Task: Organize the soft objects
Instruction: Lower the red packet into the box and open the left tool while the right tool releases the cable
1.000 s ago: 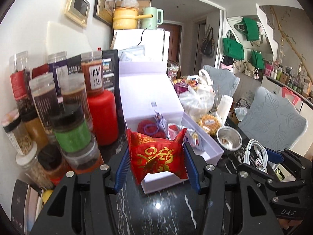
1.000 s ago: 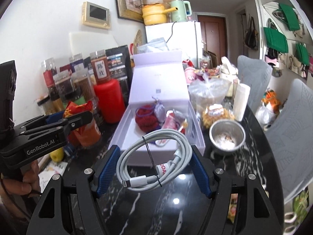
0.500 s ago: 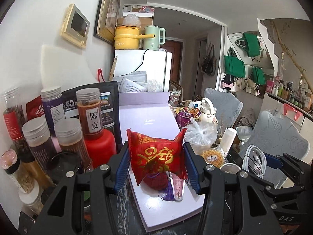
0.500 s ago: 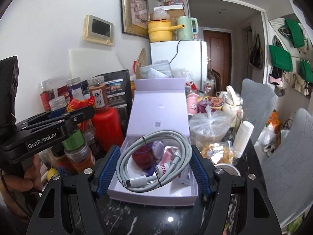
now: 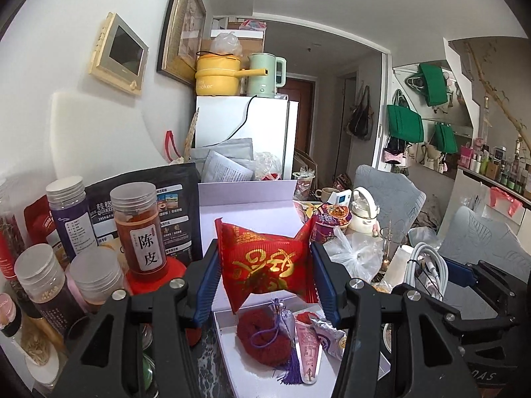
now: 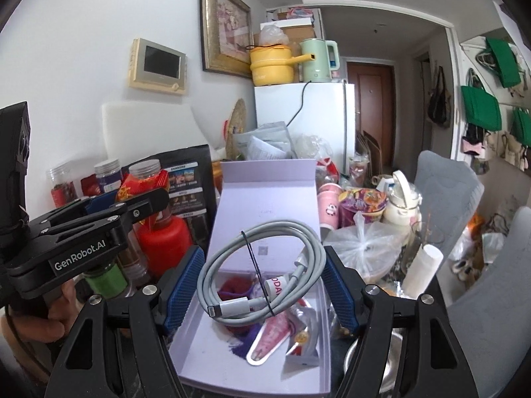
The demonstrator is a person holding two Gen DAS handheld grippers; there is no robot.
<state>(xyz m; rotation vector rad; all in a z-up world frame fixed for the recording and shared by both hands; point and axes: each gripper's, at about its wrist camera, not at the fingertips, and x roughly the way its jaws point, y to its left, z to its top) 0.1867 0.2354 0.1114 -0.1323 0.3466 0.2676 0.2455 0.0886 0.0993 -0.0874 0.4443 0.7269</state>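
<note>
My left gripper (image 5: pixel 265 275) is shut on a red pouch with gold lettering (image 5: pixel 265 265), held in the air above the near end of the open lavender box (image 5: pixel 245 210). My right gripper (image 6: pixel 262 278) is shut on a coiled grey-white cable (image 6: pixel 265 258) tied with a black band, also above that box (image 6: pixel 265 195). Inside the box lie a dark red knitted ring (image 5: pixel 262 340), a purple tassel charm (image 5: pixel 292 364) and small foil packets (image 6: pixel 298 335). The left gripper (image 6: pixel 99 219) and the hand holding it show at the left of the right wrist view.
Jars (image 5: pixel 141 229), a red bottle (image 6: pixel 166 242) and a black bag (image 5: pixel 172 205) crowd the left of the box. A plastic bag (image 6: pixel 368 245), cups, a white roll (image 6: pixel 421 272) and a steel bowl stand to its right. Behind are a white fridge (image 6: pixel 308 122) and grey chairs.
Both grippers have risen and moved forward with their loads, from in front of the box's near edge to above its interior. Neither grip has changed.
</note>
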